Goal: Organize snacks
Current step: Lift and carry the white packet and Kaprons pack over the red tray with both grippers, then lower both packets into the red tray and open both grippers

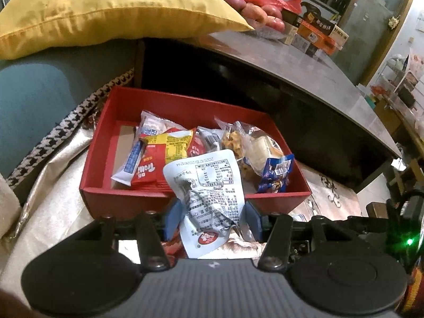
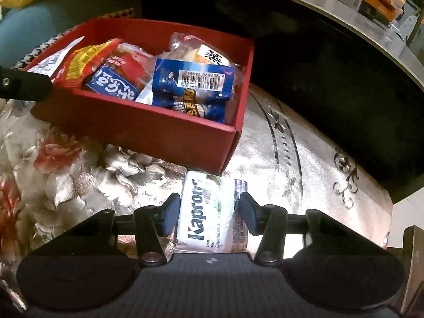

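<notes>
Both grippers tilt downward toward the red box (image 1: 164,198) of snacks on the floral cloth (image 2: 79,175); the left gripper (image 1: 212,218) pinches a crumpled pale packet (image 1: 209,188) over the box's near wall, its print too small to read; the right gripper (image 2: 209,213) squeezes a white "Kapron" packet (image 2: 205,212) lying on the cloth just before the box, its near end hidden.

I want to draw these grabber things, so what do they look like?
Each has a dark grey ribbed body, two round black discs at the sides and black hinged arms with silver bolts. The left gripper has blue fingertips; the right gripper has darker blue ones. A green light glows beside the left one.
</notes>
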### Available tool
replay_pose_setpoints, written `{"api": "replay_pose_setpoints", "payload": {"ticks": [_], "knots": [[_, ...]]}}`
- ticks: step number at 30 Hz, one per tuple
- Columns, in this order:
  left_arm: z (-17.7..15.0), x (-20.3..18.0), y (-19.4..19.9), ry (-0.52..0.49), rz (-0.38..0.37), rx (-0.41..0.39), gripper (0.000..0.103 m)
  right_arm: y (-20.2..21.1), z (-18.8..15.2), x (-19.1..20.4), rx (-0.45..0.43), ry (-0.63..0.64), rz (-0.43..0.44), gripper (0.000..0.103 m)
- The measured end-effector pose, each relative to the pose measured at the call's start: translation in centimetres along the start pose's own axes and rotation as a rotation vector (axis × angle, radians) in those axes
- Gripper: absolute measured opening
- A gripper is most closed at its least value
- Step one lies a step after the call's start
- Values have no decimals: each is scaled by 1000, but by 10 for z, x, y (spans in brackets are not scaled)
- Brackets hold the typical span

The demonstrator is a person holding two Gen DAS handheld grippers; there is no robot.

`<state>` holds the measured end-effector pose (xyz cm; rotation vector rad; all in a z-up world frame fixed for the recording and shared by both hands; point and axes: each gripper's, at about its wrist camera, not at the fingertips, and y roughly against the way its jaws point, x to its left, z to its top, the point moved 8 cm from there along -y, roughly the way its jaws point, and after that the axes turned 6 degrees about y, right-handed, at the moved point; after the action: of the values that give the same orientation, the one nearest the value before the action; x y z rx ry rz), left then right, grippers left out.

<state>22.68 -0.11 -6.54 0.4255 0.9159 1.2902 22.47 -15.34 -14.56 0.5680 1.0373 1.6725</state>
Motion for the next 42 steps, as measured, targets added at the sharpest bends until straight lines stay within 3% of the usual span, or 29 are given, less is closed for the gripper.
{"api": "replay_pose_setpoints", "payload": {"ticks": [7, 16, 22, 31, 42], "knots": [[0, -3, 4, -3, -11, -5, 47, 34, -3, -12, -52, -95, 55, 50], [17, -11, 5, 0, -21, -48, 47, 95, 50, -6, -289, -132, 105, 51], [37, -8, -10, 0, 14, -72, 47, 69, 91, 13, -309, -61, 75, 51], [63, 10, -55, -15, 108, -67, 47, 27, 131, 11, -324, -73, 62, 51], [68, 17, -73, -18, 165, -61, 49, -3, 146, 4, -300, -89, 38, 56]]}}
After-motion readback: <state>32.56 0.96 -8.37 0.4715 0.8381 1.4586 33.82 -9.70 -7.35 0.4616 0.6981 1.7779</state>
